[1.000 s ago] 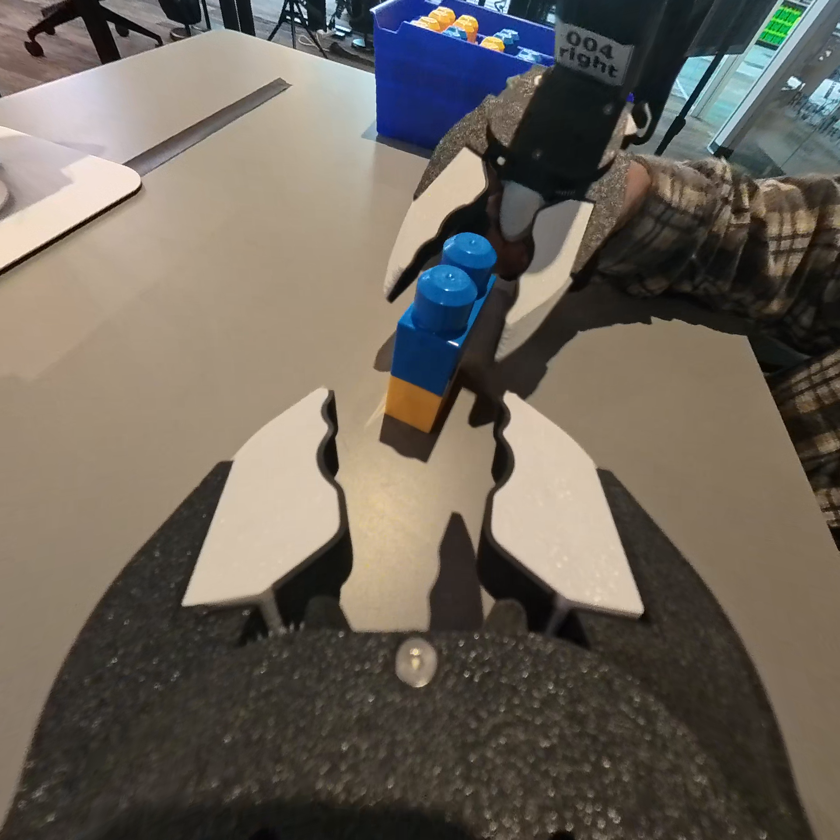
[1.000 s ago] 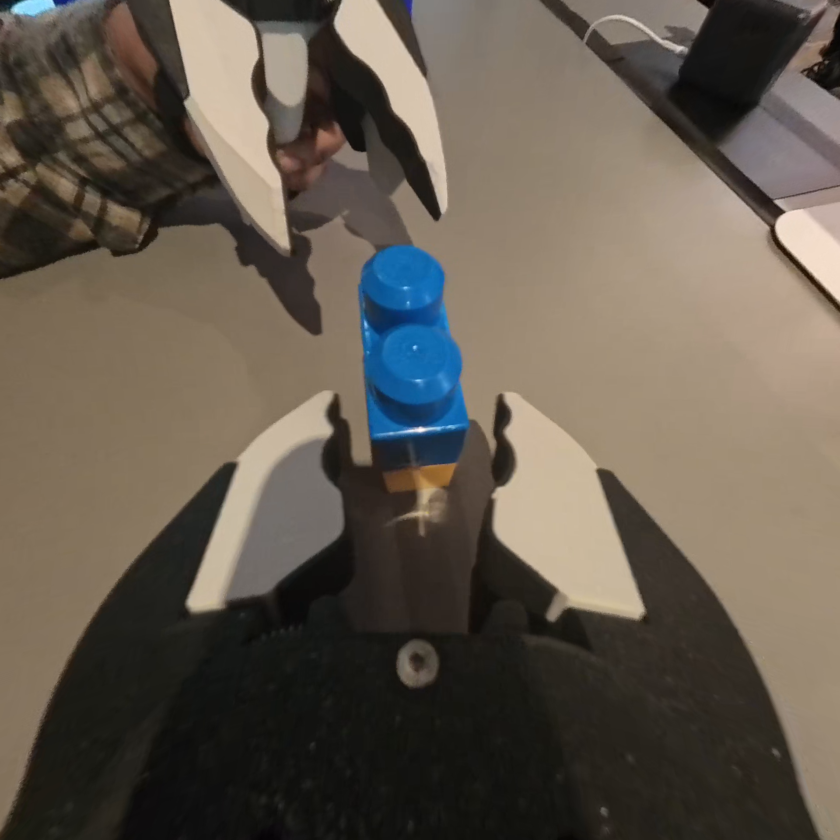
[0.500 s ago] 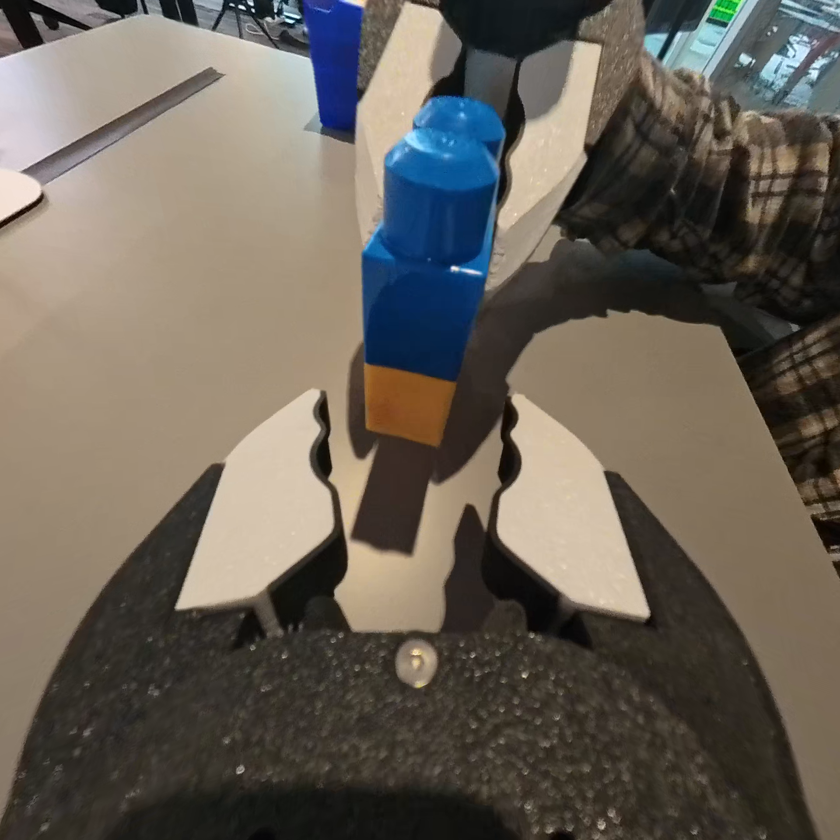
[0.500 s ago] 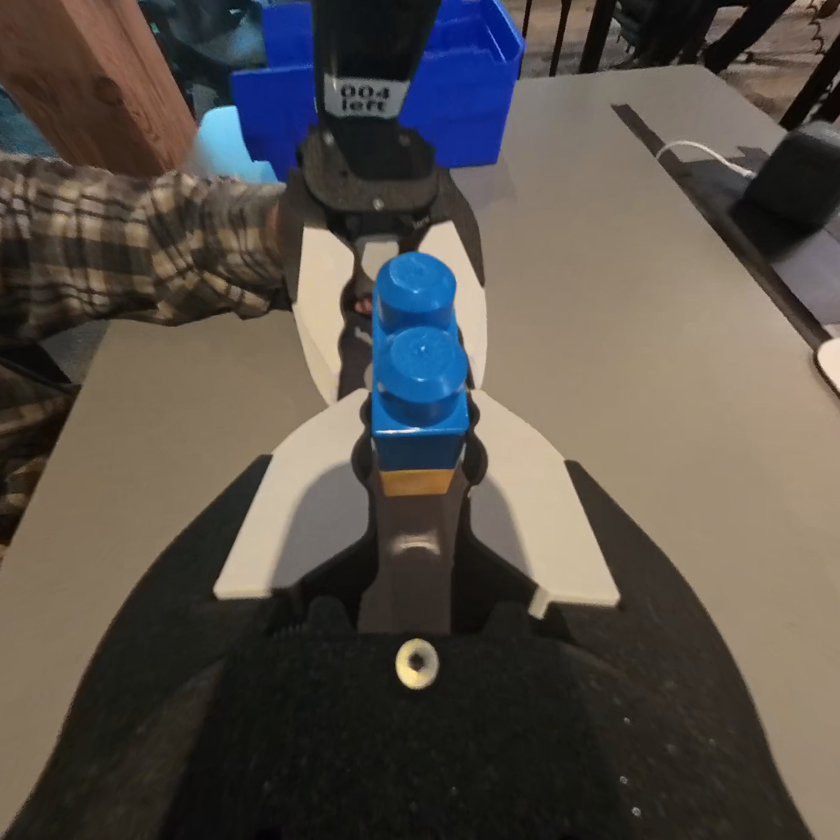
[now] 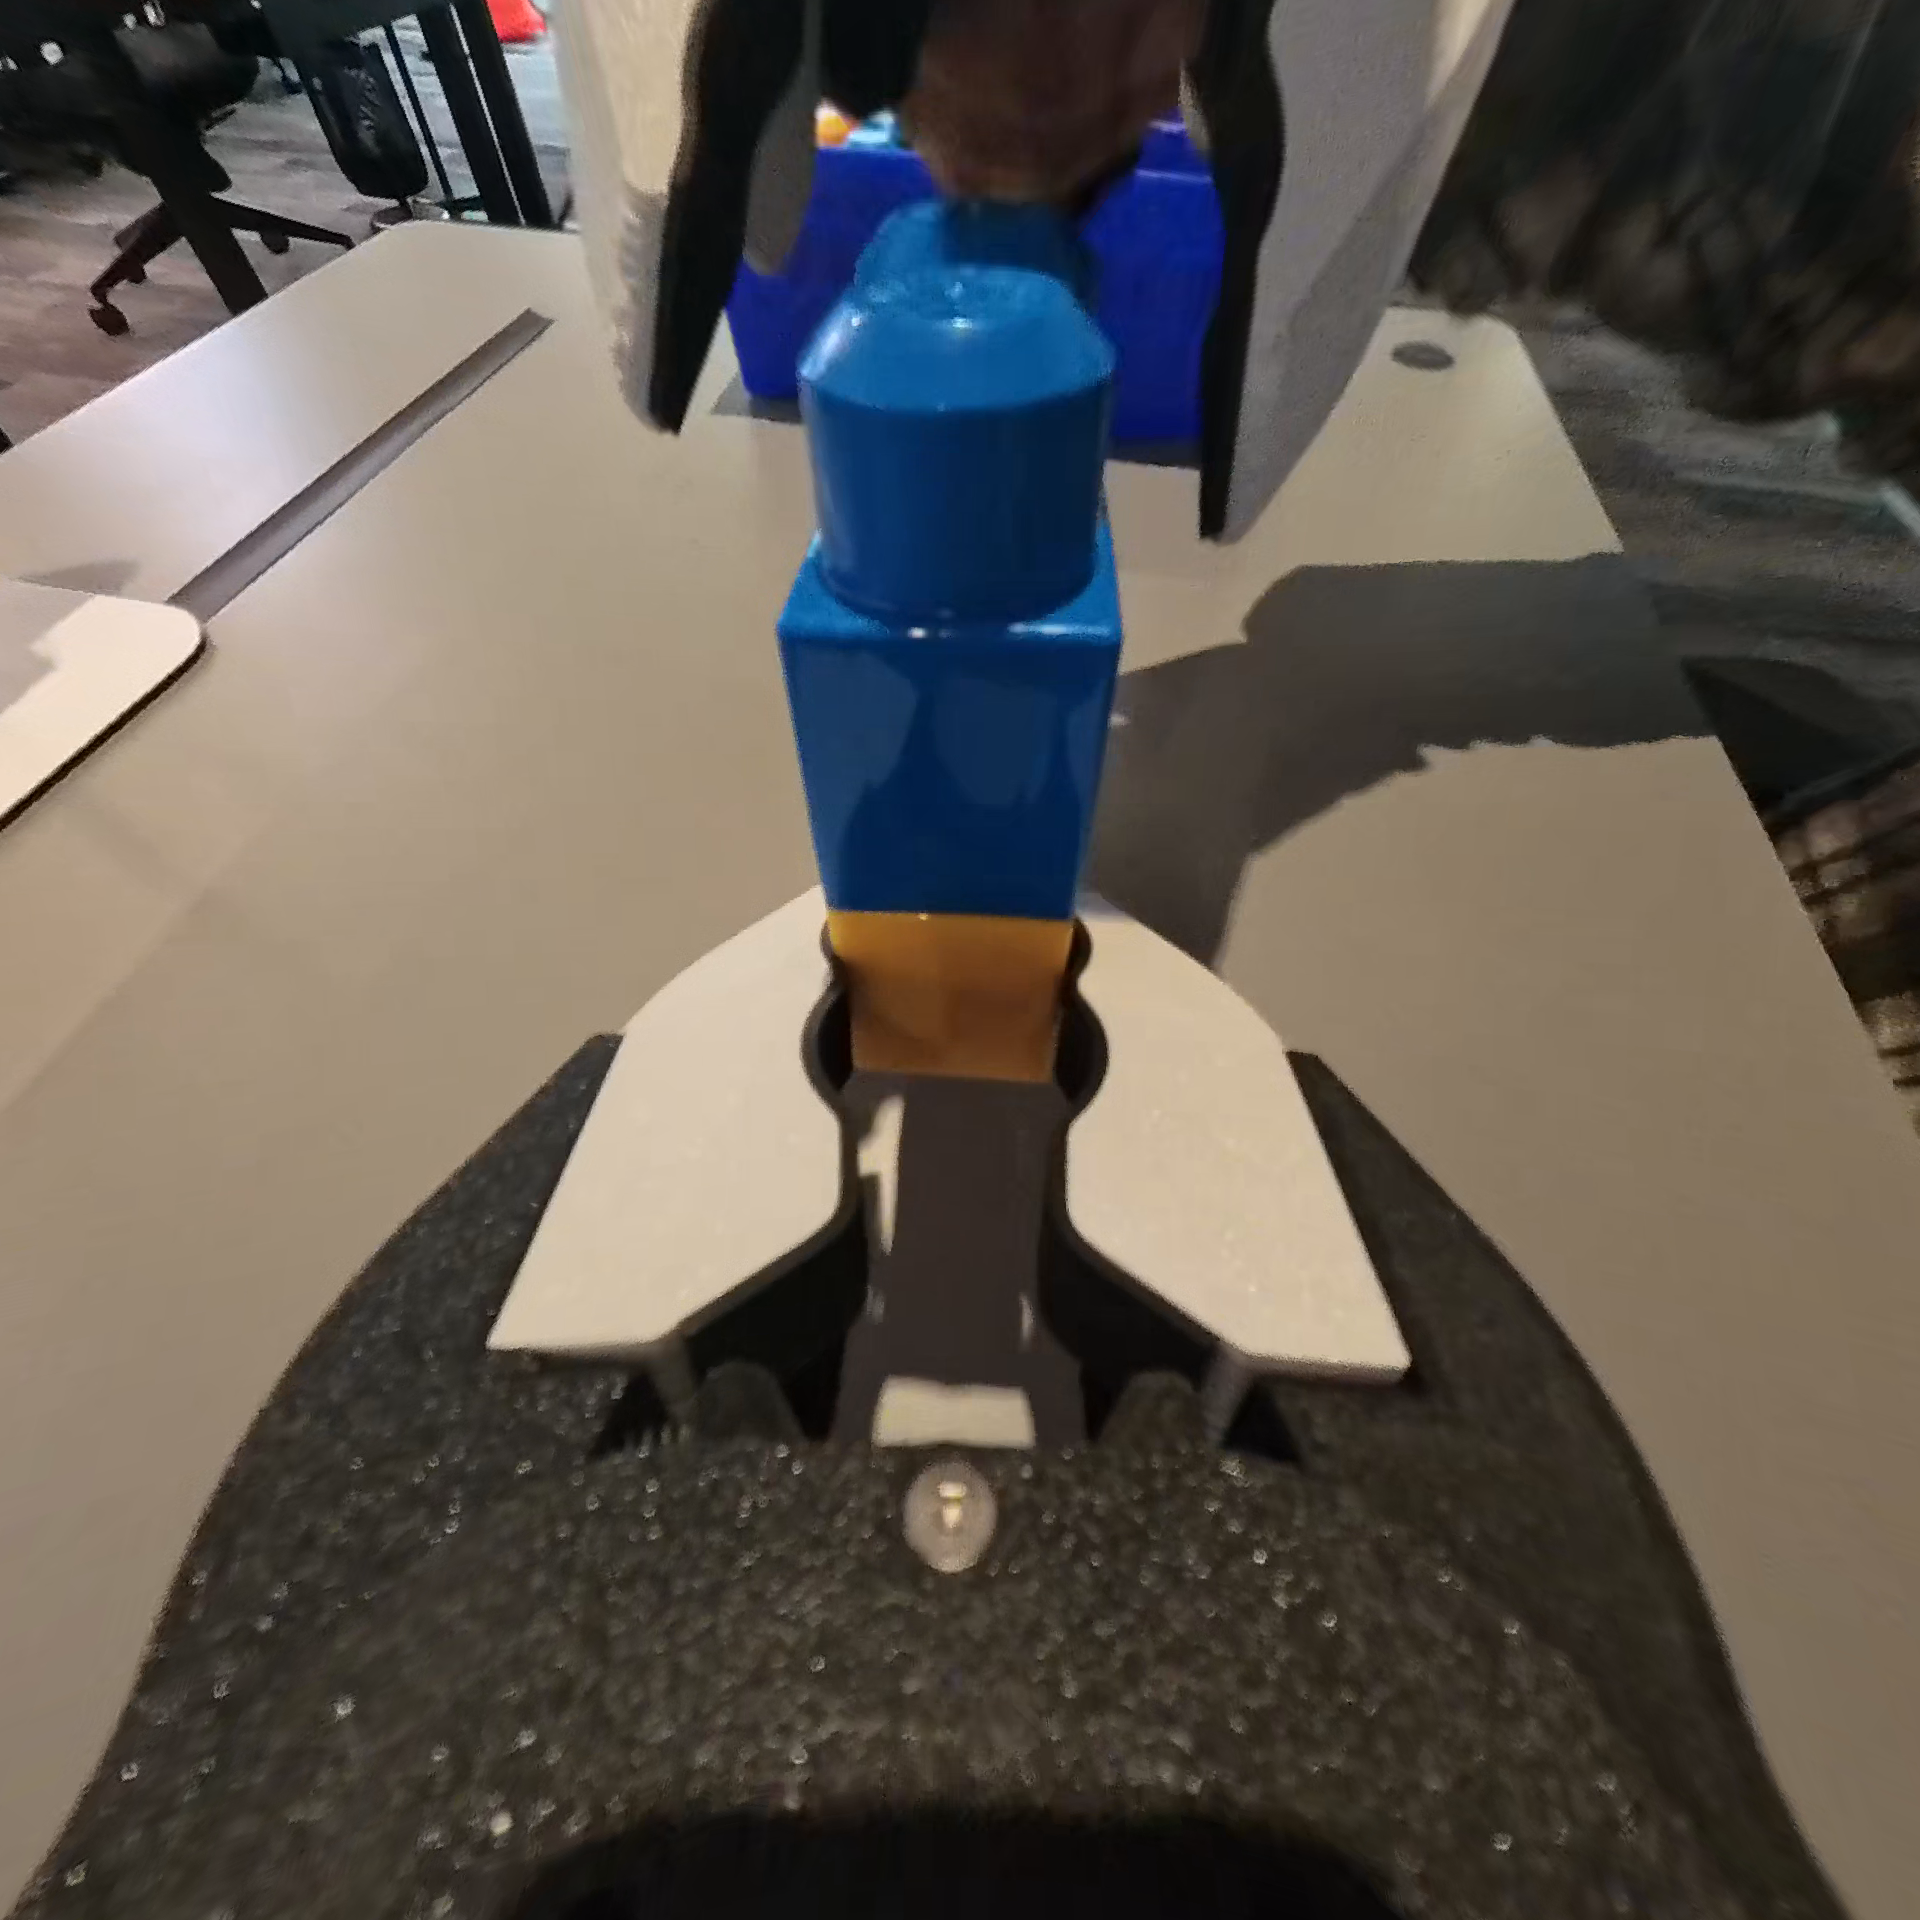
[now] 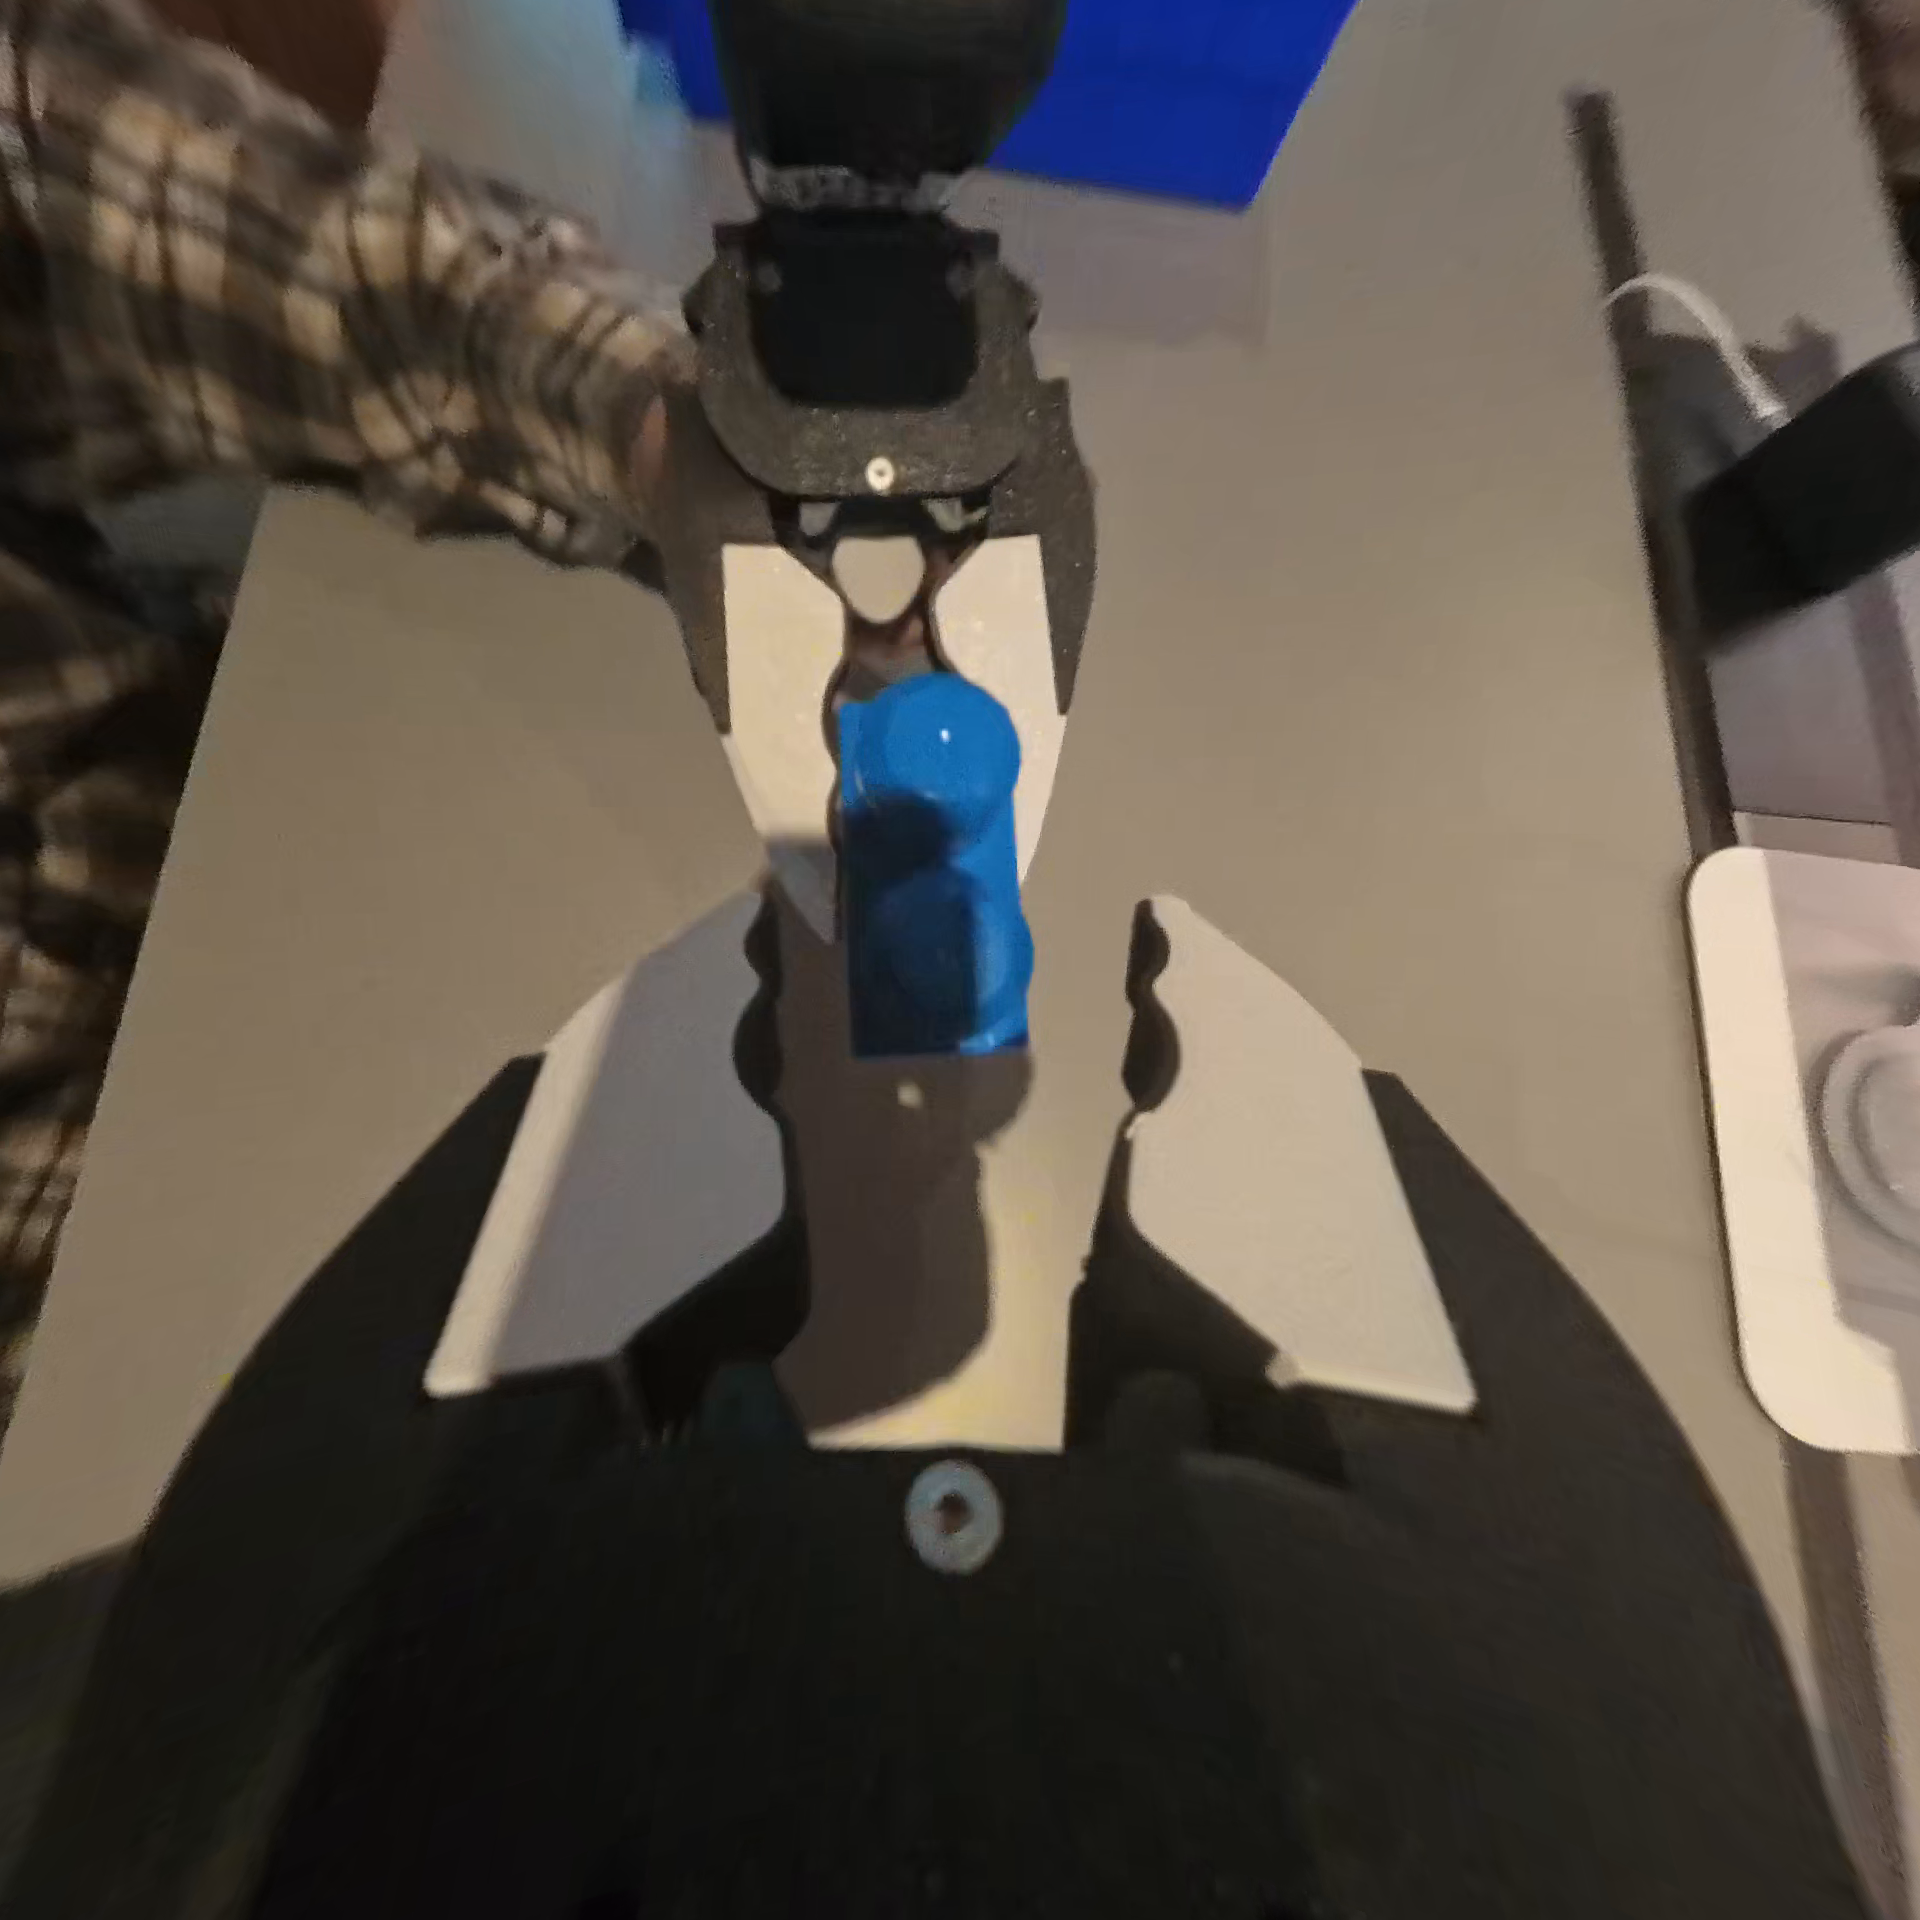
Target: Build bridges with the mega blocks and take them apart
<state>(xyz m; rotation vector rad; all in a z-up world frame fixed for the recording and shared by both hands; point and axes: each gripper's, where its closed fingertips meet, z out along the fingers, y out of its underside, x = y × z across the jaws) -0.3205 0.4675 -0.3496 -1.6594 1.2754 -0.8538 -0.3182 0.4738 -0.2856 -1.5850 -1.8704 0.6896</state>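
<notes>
A blue two-stud block [image 5: 951,748] sits on top of an orange block [image 5: 951,997] as a short stack over the grey table [image 5: 416,831]. My left gripper [image 5: 956,961] is shut on the orange block at the bottom of the stack. My right gripper [image 6: 951,920] is open and empty, looking down on the blue block [image 6: 935,883] from above, its tips on either side and apart from it. Its white fingers [image 5: 1320,312] hang over the stack in the left wrist view. The left gripper's fingers [image 6: 774,707] show behind the block in the right wrist view, where the orange block is hidden.
A blue bin [image 5: 1153,312] with more blocks stands at the table's far edge. A white board [image 6: 1766,1143] lies at one side. A black object with a white cable [image 6: 1818,499] lies past a dark seam. Plaid sleeves [image 6: 312,364] reach in. The grippers' ends are close to 7 cm from one another.
My left gripper moved forward and closed on the orange block. My right gripper, narrowed around the blue block half a second ago, has opened wide and now looks down from above.
</notes>
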